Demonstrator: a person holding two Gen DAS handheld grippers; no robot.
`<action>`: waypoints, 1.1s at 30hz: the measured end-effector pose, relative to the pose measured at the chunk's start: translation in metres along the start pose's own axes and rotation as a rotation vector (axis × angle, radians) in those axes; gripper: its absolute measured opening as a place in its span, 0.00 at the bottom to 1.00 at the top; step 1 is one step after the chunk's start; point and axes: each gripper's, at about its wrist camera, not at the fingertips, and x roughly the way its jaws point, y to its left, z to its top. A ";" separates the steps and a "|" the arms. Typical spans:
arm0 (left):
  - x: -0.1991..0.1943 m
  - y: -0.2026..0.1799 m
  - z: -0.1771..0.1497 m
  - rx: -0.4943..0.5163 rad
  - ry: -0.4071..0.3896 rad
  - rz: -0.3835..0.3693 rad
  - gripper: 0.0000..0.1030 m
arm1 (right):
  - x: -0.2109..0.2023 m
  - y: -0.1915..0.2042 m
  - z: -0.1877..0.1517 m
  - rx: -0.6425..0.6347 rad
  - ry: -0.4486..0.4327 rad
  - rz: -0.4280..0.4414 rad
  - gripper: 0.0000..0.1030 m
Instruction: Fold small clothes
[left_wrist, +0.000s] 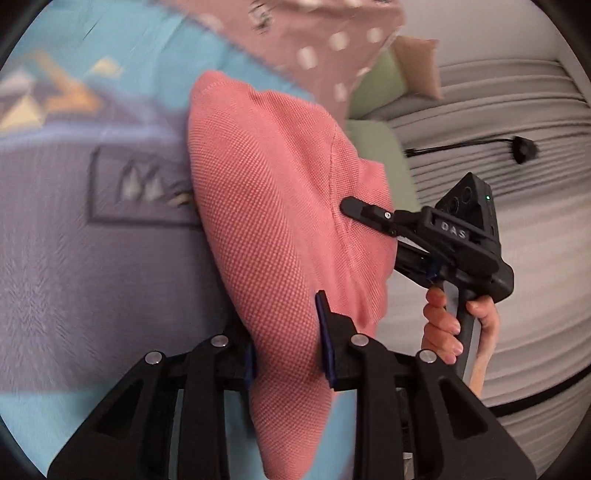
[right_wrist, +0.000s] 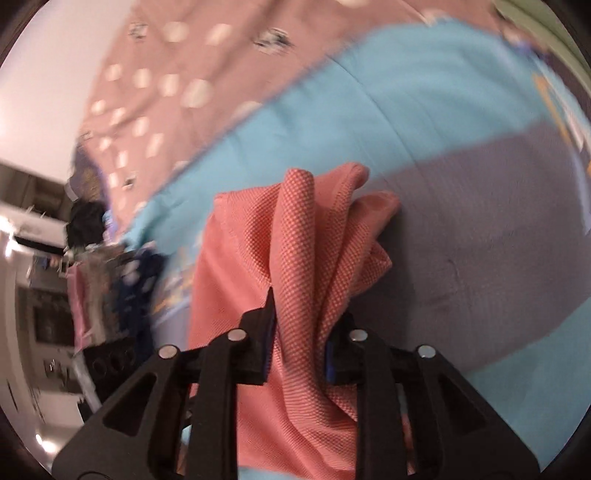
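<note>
A small coral-pink knit garment (left_wrist: 273, 206) hangs bunched between both grippers above a blue and purple blanket (left_wrist: 74, 258). My left gripper (left_wrist: 286, 339) is shut on the garment's lower part, the cloth passing between its fingers. My right gripper (left_wrist: 351, 206) shows in the left wrist view, held by a hand, its fingers clamped on the garment's right edge. In the right wrist view the right gripper (right_wrist: 301, 328) is shut on gathered folds of the same garment (right_wrist: 295, 236). Both views are motion-blurred.
A pink polka-dot cloth (left_wrist: 314, 40) lies beyond the blanket, which also shows in the right wrist view (right_wrist: 480, 206). A green cushion (left_wrist: 380, 140) and a grey ribbed surface (left_wrist: 498, 110) with a black cable (left_wrist: 517, 147) are at the right. Dark clutter and furniture (right_wrist: 92, 240) stand at the left.
</note>
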 end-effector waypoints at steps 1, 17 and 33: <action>-0.002 0.006 -0.001 0.000 -0.002 -0.027 0.27 | 0.006 -0.014 0.002 0.032 -0.024 0.008 0.30; -0.040 -0.057 -0.027 0.232 0.009 -0.063 0.54 | -0.039 0.013 -0.080 -0.341 -0.277 -0.135 0.49; -0.135 -0.132 -0.098 0.354 -0.265 0.343 0.79 | -0.133 0.071 -0.196 -0.372 -0.501 -0.441 0.70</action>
